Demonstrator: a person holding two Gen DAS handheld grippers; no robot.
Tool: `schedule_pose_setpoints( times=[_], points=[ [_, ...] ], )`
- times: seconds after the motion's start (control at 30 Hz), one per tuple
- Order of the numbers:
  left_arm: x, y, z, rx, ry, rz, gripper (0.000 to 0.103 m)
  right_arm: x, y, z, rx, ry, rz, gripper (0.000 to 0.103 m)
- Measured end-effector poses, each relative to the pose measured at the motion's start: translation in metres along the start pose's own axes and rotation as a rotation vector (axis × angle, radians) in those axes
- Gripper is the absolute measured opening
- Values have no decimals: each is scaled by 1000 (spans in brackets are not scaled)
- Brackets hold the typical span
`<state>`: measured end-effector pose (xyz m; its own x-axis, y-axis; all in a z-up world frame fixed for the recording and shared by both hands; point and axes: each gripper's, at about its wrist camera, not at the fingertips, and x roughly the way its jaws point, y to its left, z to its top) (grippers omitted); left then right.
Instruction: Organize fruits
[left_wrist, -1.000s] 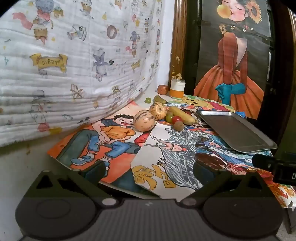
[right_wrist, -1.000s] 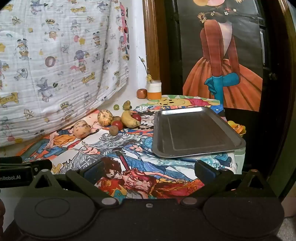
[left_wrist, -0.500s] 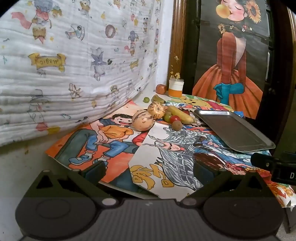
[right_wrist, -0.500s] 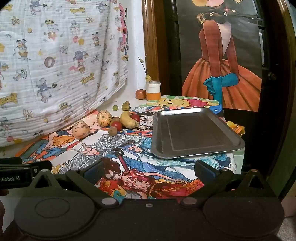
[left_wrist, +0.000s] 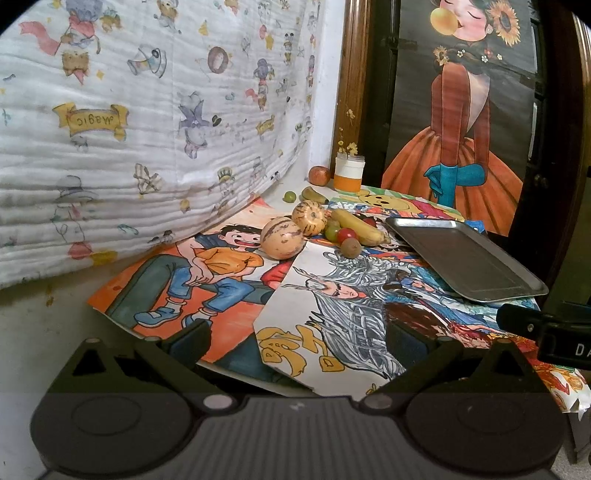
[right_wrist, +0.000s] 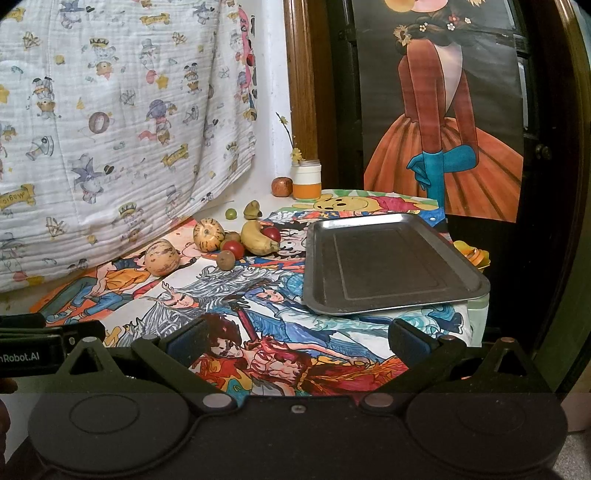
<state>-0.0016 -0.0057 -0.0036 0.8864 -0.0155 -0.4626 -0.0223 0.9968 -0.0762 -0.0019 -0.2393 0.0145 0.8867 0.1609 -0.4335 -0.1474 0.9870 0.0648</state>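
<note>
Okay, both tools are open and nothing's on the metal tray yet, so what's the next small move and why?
Probably ease the left tool forward toward the nearest fruit, the tan striped round melon. Both tools hang open and short of the fruit cluster, the rectangular metal tray holds nothing, and that melon lies on the left tool's side.

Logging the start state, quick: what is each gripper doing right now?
Left gripper: open, holding nothing, short of the fruit.
Right gripper: open, holding nothing, near the metal tray.
</note>
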Motion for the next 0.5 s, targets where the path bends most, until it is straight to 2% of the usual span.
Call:
schedule_pose_setpoints(
  times=[0.5],
  points=[
    [1, 1, 1, -2, 4, -1, 103, 1, 0, 0, -1, 10, 4, 103]
  ],
)
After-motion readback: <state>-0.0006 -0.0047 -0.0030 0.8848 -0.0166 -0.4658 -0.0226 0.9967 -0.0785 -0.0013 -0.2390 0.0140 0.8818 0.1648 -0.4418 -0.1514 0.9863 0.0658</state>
